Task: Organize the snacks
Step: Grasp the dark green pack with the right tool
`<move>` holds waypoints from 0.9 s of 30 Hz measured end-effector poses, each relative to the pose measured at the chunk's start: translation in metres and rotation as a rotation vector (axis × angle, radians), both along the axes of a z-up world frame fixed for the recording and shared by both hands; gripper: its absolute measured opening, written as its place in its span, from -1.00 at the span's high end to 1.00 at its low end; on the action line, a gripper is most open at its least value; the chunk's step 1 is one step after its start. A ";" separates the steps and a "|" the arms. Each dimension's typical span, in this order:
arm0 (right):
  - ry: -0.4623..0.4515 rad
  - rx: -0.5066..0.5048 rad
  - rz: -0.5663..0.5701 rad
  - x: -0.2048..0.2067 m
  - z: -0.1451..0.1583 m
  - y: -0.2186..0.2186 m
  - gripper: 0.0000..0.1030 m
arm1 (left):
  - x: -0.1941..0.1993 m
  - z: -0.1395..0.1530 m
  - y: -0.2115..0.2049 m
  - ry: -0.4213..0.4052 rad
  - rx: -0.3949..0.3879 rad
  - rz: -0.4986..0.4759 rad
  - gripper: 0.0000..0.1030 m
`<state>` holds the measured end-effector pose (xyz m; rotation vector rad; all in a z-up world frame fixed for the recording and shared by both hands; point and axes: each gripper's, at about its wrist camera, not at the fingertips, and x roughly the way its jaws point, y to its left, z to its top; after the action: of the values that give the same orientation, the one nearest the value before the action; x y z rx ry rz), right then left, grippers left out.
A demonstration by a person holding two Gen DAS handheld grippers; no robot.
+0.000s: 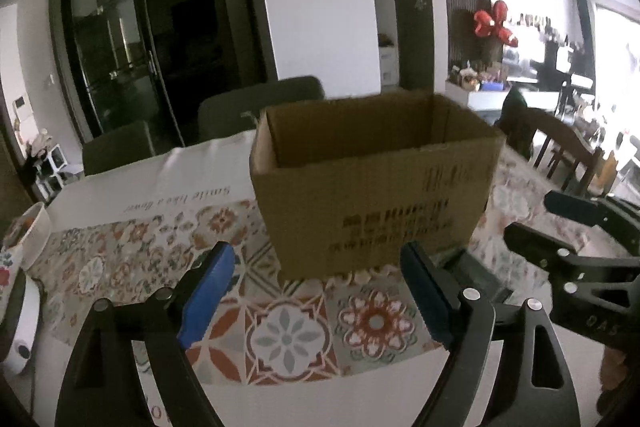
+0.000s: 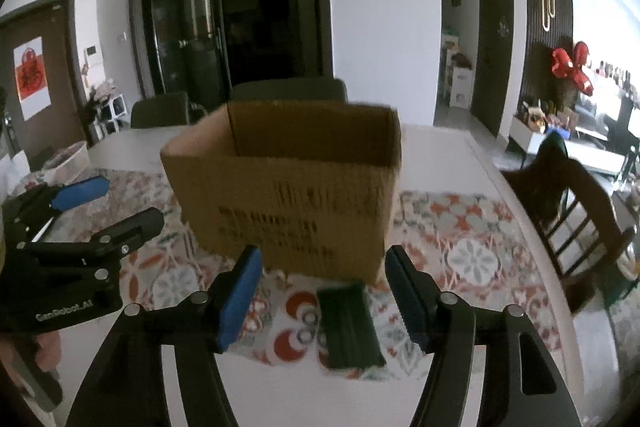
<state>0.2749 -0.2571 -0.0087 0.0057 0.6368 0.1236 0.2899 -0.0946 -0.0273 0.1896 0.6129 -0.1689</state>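
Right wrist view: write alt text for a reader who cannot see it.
An open right hand-held gripper hovers above a dark green snack pack lying on a patterned tablecloth, before an open cardboard box. The left hand-held gripper shows at left.

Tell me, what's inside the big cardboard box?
Only the bare brown inner walls near the top of the cardboard box show. Its front wall hides the bottom, so whether any snacks lie inside cannot be seen. A green packet lies outside, in front of it.

box (image 2: pixel 288 195) print: blurred, unreadable | green pack (image 2: pixel 350 327): blurred
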 end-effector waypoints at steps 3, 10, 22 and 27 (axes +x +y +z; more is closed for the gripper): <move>0.034 -0.019 -0.001 0.000 -0.012 -0.001 -0.25 | -0.001 -0.014 -0.002 0.050 -0.009 0.006 -0.65; 0.147 0.009 0.016 0.012 -0.045 -0.011 -0.25 | 0.007 -0.049 -0.007 0.165 -0.010 0.034 -0.65; 0.292 -0.024 0.043 0.039 -0.091 -0.015 -0.25 | 0.027 -0.088 -0.022 0.271 0.029 0.040 -0.65; 0.309 -0.046 0.044 0.046 -0.099 -0.015 -0.25 | 0.032 -0.094 -0.027 0.286 0.028 0.041 -0.65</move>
<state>0.3212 -0.2721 -0.1075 -0.0338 0.9482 0.1519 0.3223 -0.1216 -0.1210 0.1813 0.9036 -0.1485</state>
